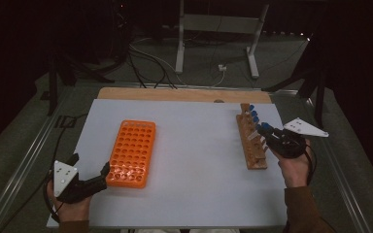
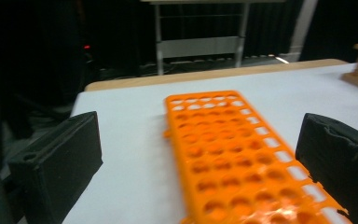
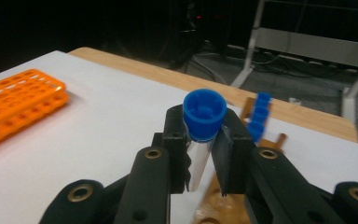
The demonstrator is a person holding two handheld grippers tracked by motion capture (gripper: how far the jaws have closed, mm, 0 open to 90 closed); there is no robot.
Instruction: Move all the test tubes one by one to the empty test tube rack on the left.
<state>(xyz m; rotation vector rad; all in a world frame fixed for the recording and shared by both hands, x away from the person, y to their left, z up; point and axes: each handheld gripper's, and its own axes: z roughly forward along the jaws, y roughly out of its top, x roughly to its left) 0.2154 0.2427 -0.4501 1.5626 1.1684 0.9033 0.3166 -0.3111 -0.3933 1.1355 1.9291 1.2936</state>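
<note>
My bench [image 1: 194,160] carries a white sheet that covers nearly all of it; a strip of bare wood [image 1: 175,94] shows along its far edge, with a small dark spot [image 1: 218,101] on that strip. Beyond my bench stands a grey metal frame [image 1: 218,29] on two legs, its feet planted on the grey floor [image 1: 126,68]. A tangle of dark and pale cables [image 1: 150,65] lies on that floor just left of the frame's near leg, and a small white plug [image 1: 222,68] lies between the two legs. Metal rails [image 1: 24,160] run along both sides of my bench. The room behind is dark
</note>
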